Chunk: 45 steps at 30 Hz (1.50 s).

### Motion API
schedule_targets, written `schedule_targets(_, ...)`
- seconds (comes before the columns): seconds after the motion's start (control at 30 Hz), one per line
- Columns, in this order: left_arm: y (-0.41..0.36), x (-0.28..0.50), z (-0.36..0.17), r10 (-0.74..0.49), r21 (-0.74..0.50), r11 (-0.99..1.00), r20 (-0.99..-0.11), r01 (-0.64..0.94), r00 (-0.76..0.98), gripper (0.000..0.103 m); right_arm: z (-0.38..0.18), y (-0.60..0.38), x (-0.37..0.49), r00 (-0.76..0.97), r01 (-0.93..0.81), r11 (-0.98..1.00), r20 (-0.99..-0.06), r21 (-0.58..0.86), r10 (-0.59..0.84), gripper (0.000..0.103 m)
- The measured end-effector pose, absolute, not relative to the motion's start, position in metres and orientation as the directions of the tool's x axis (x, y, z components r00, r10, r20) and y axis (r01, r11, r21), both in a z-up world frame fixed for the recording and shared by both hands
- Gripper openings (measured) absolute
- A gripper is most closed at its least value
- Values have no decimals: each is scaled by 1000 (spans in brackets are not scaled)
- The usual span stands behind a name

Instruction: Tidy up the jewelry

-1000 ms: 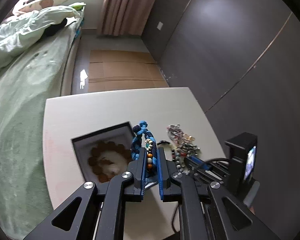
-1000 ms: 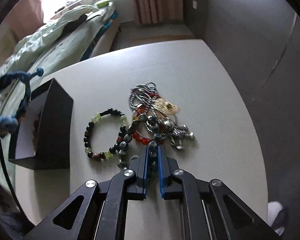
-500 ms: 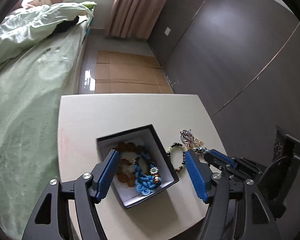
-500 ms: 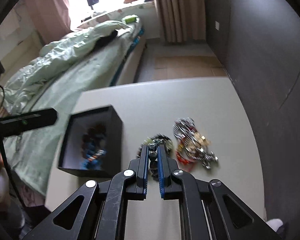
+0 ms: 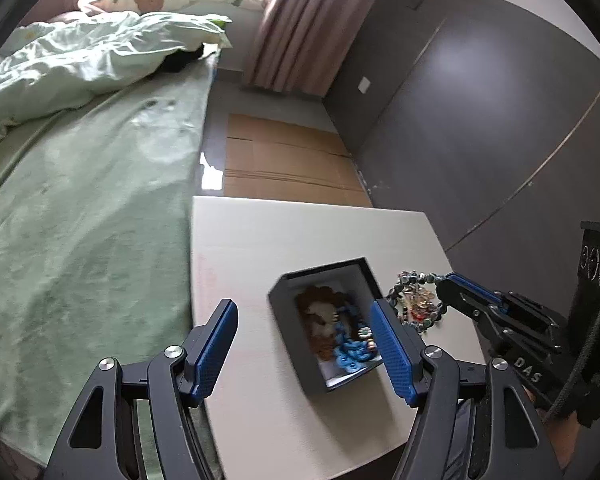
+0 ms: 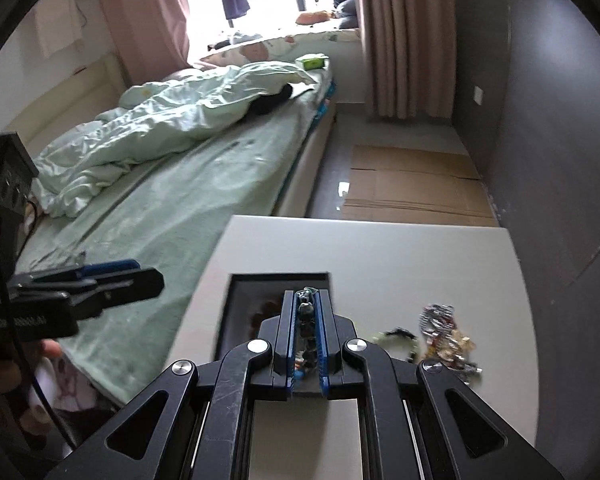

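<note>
A black jewelry box (image 5: 288, 328) (image 6: 236, 304) sits on the white table. It holds a brown bead bracelet (image 5: 318, 312) and a blue braided bracelet (image 5: 352, 354). My left gripper (image 5: 306, 322) is open and empty, raised over the box's left side. My right gripper (image 6: 306, 300) is shut on a grey bead bracelet (image 5: 420, 300) (image 6: 306, 312) and holds it above the box's right edge. A pile of jewelry (image 6: 446, 332) and a black-and-green bead bracelet (image 6: 396, 338) lie on the table right of the box.
A bed with green bedding (image 5: 80, 220) runs along the table's left edge. A dark wall (image 5: 500, 120) stands to the right. Flattened cardboard (image 5: 284, 164) lies on the floor beyond the table (image 5: 300, 232).
My left gripper opened and dropped the blue braided bracelet into the box, then drew back left. My right gripper lifted the grey bead bracelet off the pile and carried it over the box.
</note>
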<state>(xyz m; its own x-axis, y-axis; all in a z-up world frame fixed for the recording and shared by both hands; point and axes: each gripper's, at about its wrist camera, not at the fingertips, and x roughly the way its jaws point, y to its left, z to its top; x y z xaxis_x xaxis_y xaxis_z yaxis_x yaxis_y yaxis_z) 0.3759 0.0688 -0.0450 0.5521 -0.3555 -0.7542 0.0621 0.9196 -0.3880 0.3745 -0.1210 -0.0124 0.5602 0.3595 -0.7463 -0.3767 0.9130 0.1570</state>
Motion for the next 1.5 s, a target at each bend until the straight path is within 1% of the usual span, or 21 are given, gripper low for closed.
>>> schedule_targets(0.1, 74, 373, -43, -347, -386, 921, -749, 53, 564, 81, -9, -111, 373, 532, -416, 883, -730, 216, 429, 10)
schedule_targets(0.13, 74, 372, -42, -347, -386, 921, -747, 55, 567, 85, -8, -110, 372, 533, -418, 881, -724, 224, 437, 15)
schedule_targets(0.17, 72, 372, -41, -347, -383, 922, -747, 60, 567, 87, -8, -111, 372, 538, -413, 883, -722, 223, 435, 25)
schedule_targets(0.2, 70, 373, -41, -349, -380, 923, -748, 67, 565, 89, -8, -112, 371, 544, -406, 886, -720, 223, 431, 54)
schedule_targets(0.23, 65, 373, -40, -352, -373, 924, -749, 80, 561, 90, -8, -119, 370, 559, -391, 892, -711, 228, 427, 81)
schedule_targets(0.27, 61, 374, -40, -354, -369, 925, -751, 90, 558, 90, -7, -128, 369, 578, -370, 898, -699, 237, 422, 87)
schedule_targets(0.3, 55, 375, -40, -357, -364, 926, -752, 103, 554, 90, -7, -135, 369, 587, -357, 902, -693, 242, 418, 88)
schedule_targets(0.5, 25, 381, -42, -383, -358, 921, -754, 155, 534, 90, -15, -186, 373, 603, -266, 928, -706, 261, 372, 88)
schedule_targets(0.67, 3, 385, -41, -373, -328, 927, -750, 183, 545, 90, -22, -218, 370, 634, -230, 938, -691, 260, 347, 88)
schedule_targets(0.83, -14, 392, -42, -373, -313, 928, -758, 205, 535, 90, -33, -242, 371, 634, -186, 931, -686, 313, 357, 88)
schedule_targets(1.0, -31, 397, -43, -373, -297, 928, -763, 226, 528, 90, -39, -259, 375, 662, -135, 943, -680, 305, 315, 88)
schedule_targets(1.07, -39, 400, -44, -370, -286, 929, -768, 237, 524, 90, -44, -269, 380, 653, -120, 932, -679, 343, 334, 88)
schedule_targets(1.13, -46, 403, -46, -368, -275, 928, -771, 250, 520, 90, -51, -276, 386, 634, -109, 924, -690, 367, 349, 88)
schedule_targets(1.23, -57, 408, -48, -359, -255, 930, -779, 263, 514, 90, -63, -281, 395, 608, -82, 926, -718, 367, 339, 87)
schedule_targets(1.27, -60, 410, -49, -355, -248, 931, -781, 266, 514, 90, -69, -283, 399, 589, -74, 920, -727, 386, 352, 86)
schedule_targets(1.3, -62, 411, -49, -351, -241, 932, -783, 271, 513, 89, -75, -284, 402, 576, -69, 914, -732, 400, 364, 82)
schedule_targets(1.33, -65, 414, -50, -347, -233, 933, -787, 276, 510, 87, -82, -285, 407, 558, -59, 908, -741, 415, 374, 74)
schedule_targets(1.37, -69, 416, -52, -343, -226, 933, -791, 280, 506, 85, -88, -286, 412, 542, -49, 906, -750, 421, 378, 70)
schedule_targets(1.4, -71, 418, -53, -341, -222, 933, -796, 282, 501, 81, -94, -286, 416, 526, -42, 905, -761, 423, 380, 64)
schedule_targets(1.5, -77, 426, -57, -341, -223, 932, -805, 286, 485, 75, -109, -288, 426, 497, -28, 906, -780, 422, 379, 58)
